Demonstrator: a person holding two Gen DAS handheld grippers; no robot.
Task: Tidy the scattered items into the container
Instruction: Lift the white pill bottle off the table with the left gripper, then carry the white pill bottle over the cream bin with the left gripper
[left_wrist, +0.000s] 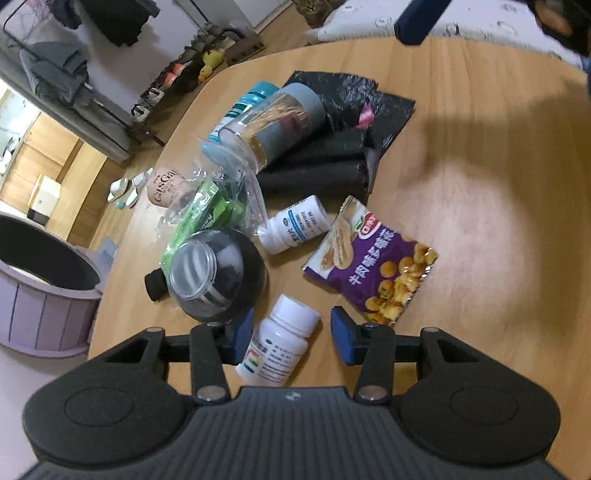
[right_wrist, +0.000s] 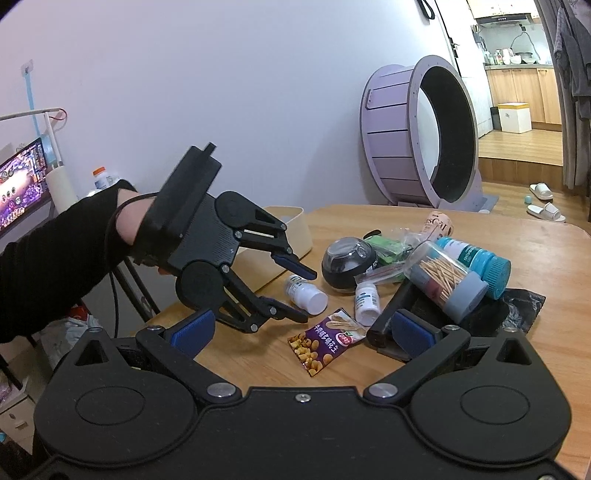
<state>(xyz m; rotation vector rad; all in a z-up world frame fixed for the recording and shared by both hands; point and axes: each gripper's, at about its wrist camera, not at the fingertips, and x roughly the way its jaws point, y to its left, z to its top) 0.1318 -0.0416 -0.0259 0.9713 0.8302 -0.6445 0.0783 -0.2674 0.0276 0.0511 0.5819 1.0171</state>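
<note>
My left gripper hangs over the nearest white pill bottle, jaws partly open with the bottle lying between the blue pads and neither clearly pressing it, so I count nothing as held. I judge the risk plain: the bottle is smooth, round plastic lying on its side, and an off-centre squeeze could roll it into the glossy black ball or off the wooden table. The crinkly foil snack packet just beside could snag a fingertip. My right gripper stands wide open and empty. The cream tub, seemingly the container, sits at the table's far edge.
</note>
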